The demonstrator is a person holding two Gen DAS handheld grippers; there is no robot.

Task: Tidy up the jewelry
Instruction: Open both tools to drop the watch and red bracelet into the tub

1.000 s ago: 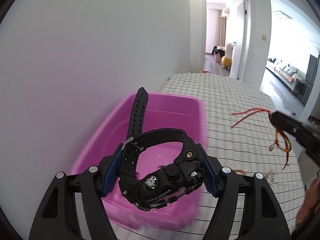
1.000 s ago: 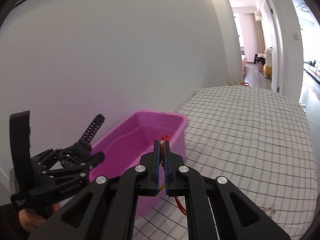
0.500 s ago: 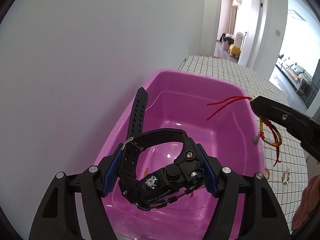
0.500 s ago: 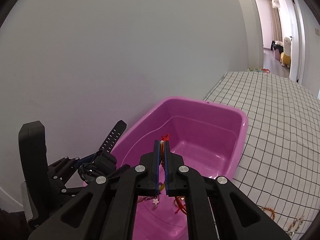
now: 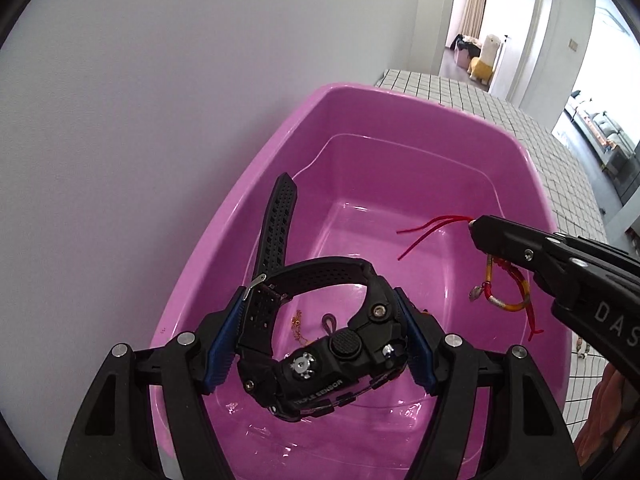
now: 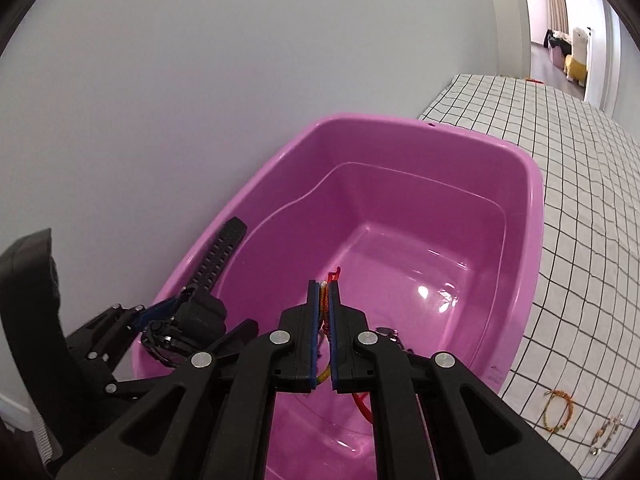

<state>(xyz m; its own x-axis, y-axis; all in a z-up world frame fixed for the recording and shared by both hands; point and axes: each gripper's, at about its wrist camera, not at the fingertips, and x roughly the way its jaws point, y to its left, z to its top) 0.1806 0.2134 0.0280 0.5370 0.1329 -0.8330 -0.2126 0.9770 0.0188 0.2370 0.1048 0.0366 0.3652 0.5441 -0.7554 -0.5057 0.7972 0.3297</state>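
Left wrist view: the left gripper (image 5: 320, 344) clamps a black watch (image 5: 320, 340) between its fingers, above the pink tub (image 5: 400, 112). Off to their right, the right gripper (image 6: 324, 332) pinches a red-and-yellow cord bracelet (image 5: 506, 288) over the tub. Two more bracelets (image 6: 558, 416) lie on the checked surface (image 6: 580, 200), right of the right fingers.

The tub (image 5: 516, 152) is magenta, the watch (image 5: 320, 336) black, the cord bracelet (image 5: 506, 288) red and yellow, the surface (image 6: 592, 184) white with a black grid.
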